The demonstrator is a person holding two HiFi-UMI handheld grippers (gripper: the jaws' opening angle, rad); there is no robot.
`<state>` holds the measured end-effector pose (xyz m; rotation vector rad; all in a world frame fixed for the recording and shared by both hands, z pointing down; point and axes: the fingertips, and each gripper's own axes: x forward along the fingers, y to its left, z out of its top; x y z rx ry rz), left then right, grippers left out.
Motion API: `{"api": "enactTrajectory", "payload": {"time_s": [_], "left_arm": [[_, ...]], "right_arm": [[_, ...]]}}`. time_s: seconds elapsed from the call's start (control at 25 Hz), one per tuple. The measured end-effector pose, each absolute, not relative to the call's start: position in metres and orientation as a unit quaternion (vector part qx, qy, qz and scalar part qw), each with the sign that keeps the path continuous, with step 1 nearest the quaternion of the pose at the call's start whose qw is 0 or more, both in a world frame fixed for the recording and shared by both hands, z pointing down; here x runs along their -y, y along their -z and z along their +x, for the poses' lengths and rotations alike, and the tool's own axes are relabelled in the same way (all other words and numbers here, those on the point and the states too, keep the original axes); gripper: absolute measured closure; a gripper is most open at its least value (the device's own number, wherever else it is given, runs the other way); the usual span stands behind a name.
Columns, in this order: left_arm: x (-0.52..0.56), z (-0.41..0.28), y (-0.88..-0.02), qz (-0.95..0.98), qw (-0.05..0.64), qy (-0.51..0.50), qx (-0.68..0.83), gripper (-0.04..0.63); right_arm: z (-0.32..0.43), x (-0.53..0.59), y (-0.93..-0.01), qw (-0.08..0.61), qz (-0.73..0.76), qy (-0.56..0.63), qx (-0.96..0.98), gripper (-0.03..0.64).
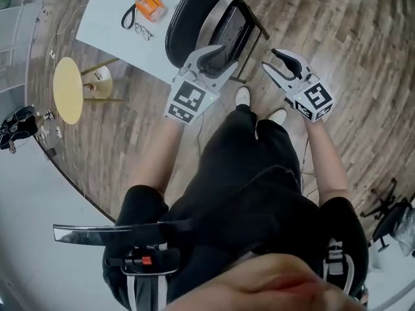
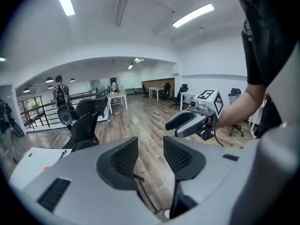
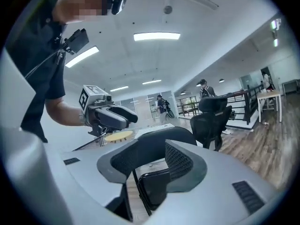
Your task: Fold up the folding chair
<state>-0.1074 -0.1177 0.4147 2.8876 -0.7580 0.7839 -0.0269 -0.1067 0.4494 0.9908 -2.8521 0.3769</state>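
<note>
Person: standing, black top and trousers, white shoes on the wood floor, looking down at both arms.
Arms: both bare forearms stick out forward from short black sleeves, elbows a bit bent, about level with each other.
Left gripper: held out front, nose tipped down a little, marker cube facing up toward the head camera. Claw is clearly parted and has hold of nothing; only floor and a thin dark bar show through the gap.
Right gripper: off to the right of the left one, well apart from it, pointing nearly level. Claw is parted too, pads not pressing on anything. The chair sits beyond the gap, not gripped.
Folding chair: black, on the floor just ahead of the shoes, below and in front of both claws, right beside the corner of the white table.
Table stuff: an orange thing and a pair of glasses.
Off to the left: a round yellow side table.
Far back: a black office chair and a person with a backpack by a railing.
</note>
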Motion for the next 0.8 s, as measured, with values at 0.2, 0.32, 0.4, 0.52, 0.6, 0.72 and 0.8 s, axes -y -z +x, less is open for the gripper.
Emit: {"api": "enactTrajectory", "payload": {"time_s": [0.2,0.32,0.4,0.52,0.6,0.72,0.8], "left_arm": [[0.071,-0.084,-0.375,0.955,0.092,-0.128,0.252,0.425],[0.050,-0.088,-0.360,0.950,0.156,-0.070,0.261,0.425],[0.042,-0.091,-0.353,0.948,0.170,-0.051,0.264,0.425],[0.028,-0.091,-0.346,0.952,0.129,-0.062,0.270,0.471],[0.020,-0.090,-0.340,0.955,0.090,-0.071,0.273,0.557],[0.022,-0.086,-0.325,0.959,0.069,-0.056,0.270,0.591],[0.025,-0.085,-0.318,0.960,0.069,-0.045,0.269,0.591]], "right_arm": [[-0.024,0.058,-0.388,0.036,0.300,-0.099,0.948,0.442],[-0.031,0.032,-0.358,0.013,0.294,-0.107,0.950,0.453],[-0.036,0.020,-0.341,-0.003,0.291,-0.108,0.951,0.477],[-0.039,0.010,-0.324,-0.013,0.300,-0.094,0.949,0.530],[-0.033,0.011,-0.316,-0.025,0.322,-0.085,0.943,0.573],[-0.027,0.019,-0.300,-0.044,0.333,-0.074,0.939,0.606],[-0.029,0.020,-0.293,-0.042,0.324,-0.061,0.943,0.607]]}}
